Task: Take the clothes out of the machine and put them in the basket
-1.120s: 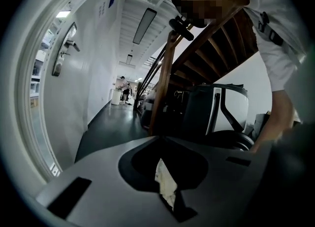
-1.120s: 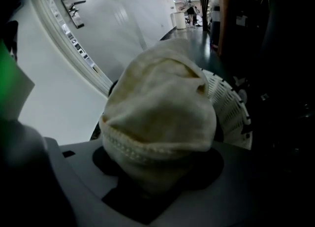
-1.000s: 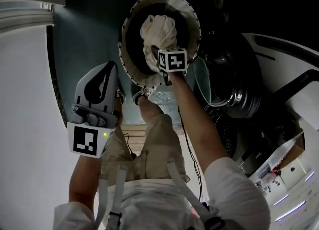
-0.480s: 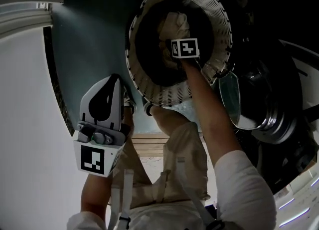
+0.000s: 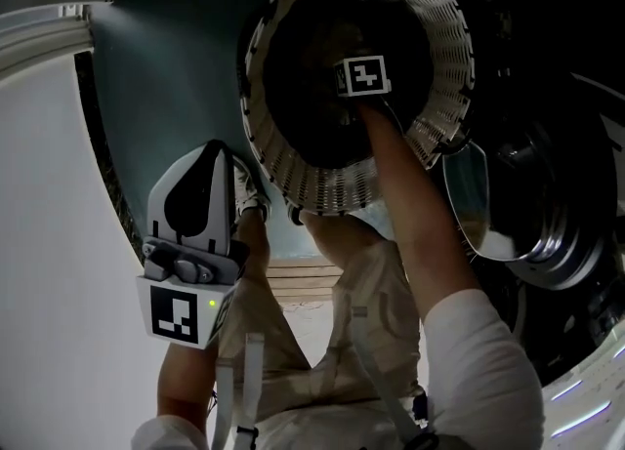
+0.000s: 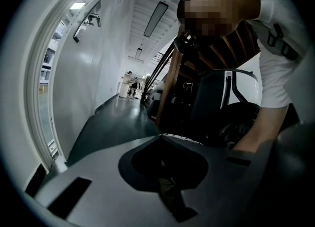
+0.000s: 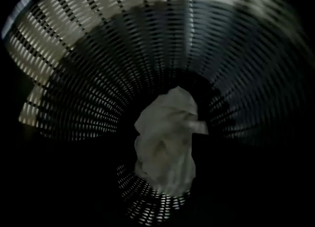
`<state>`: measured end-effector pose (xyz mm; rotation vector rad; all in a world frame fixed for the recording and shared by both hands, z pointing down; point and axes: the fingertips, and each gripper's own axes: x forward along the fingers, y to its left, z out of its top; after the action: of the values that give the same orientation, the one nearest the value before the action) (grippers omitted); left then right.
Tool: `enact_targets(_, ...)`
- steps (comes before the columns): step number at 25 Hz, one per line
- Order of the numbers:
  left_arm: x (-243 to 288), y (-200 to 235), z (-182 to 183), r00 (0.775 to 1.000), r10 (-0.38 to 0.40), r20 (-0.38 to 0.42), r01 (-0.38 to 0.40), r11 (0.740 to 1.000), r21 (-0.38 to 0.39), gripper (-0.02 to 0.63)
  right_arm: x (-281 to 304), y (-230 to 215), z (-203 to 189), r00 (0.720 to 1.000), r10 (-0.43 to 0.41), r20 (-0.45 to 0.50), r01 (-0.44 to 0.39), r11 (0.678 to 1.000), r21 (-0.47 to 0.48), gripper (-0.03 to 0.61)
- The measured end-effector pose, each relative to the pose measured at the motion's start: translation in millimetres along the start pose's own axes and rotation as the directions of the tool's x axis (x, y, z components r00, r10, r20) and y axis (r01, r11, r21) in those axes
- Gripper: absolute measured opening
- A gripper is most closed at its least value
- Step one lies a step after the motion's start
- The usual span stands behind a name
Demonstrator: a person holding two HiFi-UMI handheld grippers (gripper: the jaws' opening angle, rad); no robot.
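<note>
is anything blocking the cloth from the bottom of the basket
Nothing visible does. The cloth is already deep inside the basket, with only the slatted wall and floor around it and no other item beneath it.

I see a white wall point(image 5: 44, 243) on the left. The dark green floor point(image 5: 166, 87) runs right beside it, wooden slats point(image 5: 303, 277) lie farther out from it, and a long ceiling light point(image 6: 156, 18) hangs above.

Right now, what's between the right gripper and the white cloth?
Nothing. In the right gripper view only empty basket space separates the right gripper from the white cloth; its jaws have just been opening, empty.
</note>
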<state>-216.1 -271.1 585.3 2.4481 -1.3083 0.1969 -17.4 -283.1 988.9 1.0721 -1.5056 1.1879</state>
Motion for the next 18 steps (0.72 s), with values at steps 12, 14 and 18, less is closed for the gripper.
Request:
enact_targets(12,-31.8,-26.4,127.9,0.999,-0.029,0.039,0.027,0.999,0.043,0.012,-154.1,31.4,49.9,0.988,-0.053,0.146,0.058,0.998,-0.034,0.336)
enact_targets(14,-43.0,-28.6,153.5,0.998,-0.024,0.056,0.021,0.998,0.058,0.012,-184.9,38.0,55.4,0.983,-0.069,0.172,0.074,0.997,-0.025,0.221)
enact_targets(18,-61.9,-44.7,203.4,0.997,-0.052,0.064,0.047,0.996,0.071,0.012,-251.7,48.9,67.0,0.969,-0.090,0.230,0.088,0.996,0.017,0.033)
